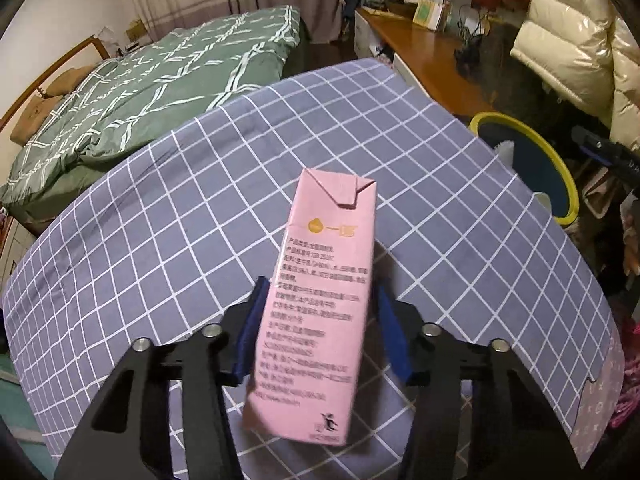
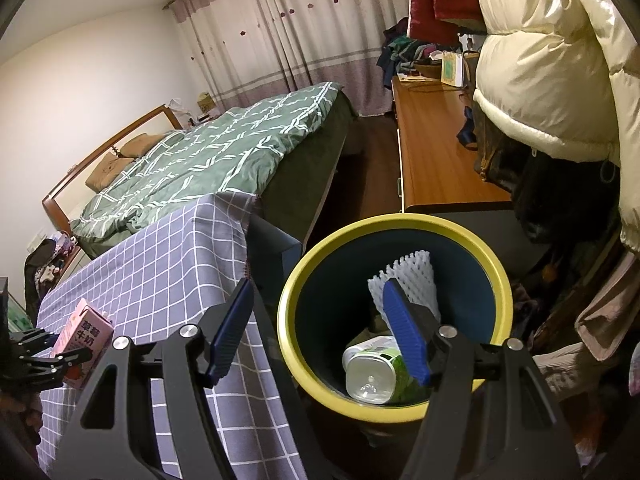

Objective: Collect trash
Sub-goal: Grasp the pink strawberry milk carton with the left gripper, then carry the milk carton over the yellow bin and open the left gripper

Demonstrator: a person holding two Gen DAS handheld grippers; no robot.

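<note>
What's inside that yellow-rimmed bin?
Inside the bin: a white foam net and a green-labelled plastic container. The right tool's finger covers part of both; the bin's bottom is hidden.

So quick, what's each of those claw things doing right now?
Left gripper: closed on the pink milk carton.
Right gripper: open, empty, above the yellow-rimmed bin.

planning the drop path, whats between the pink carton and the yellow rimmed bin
Only bare checked tablecloth up to the table's edge, seen in the left wrist view. The pink carton sits in the left hand-held gripper; the bin stands just past that edge.
</note>
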